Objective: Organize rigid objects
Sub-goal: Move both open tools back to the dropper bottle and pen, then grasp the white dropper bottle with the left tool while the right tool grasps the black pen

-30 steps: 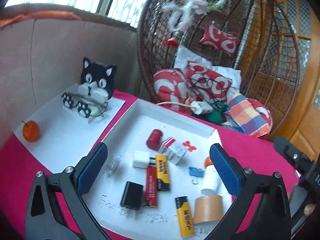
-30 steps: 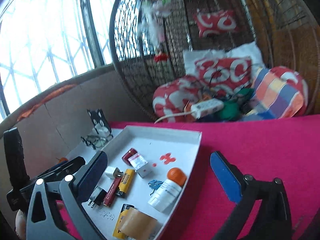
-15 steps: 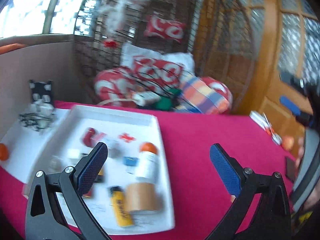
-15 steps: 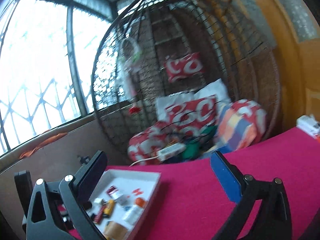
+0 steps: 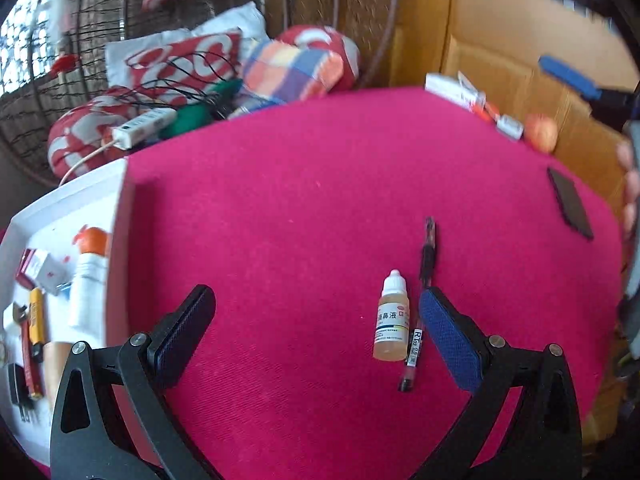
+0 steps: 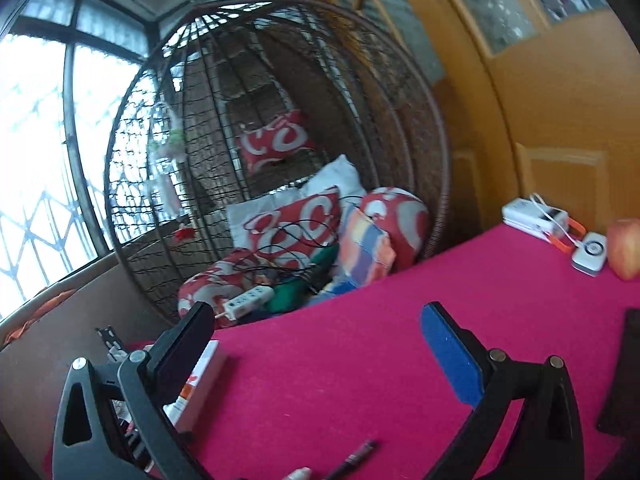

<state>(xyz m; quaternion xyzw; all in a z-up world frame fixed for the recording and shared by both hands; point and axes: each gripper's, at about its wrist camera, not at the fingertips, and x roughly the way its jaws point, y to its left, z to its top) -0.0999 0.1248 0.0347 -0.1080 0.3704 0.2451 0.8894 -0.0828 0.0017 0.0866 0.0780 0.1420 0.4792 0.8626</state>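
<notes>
Two loose items lie near the tabletop's front edge: a dropper bottle (image 5: pixel 392 322) and, touching its right side, a gel pen (image 5: pixel 420 312). The left gripper (image 5: pixel 316 334) hangs above them, jaws wide apart and empty, probably lining up on the bottle. The right gripper (image 6: pixel 318 344) is likewise wide open and empty. The white tray (image 5: pixel 114 240) of sorted items sits at the left edge. A black flat object (image 5: pixel 570 204) lies toward the right edge.

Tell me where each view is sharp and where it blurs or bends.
Left wrist view: dropper bottle and pen sharp, tray and far edge smeared, tablecloth bulging. Right wrist view: hanging chair fairly clear, window washed out, door curved.
</notes>
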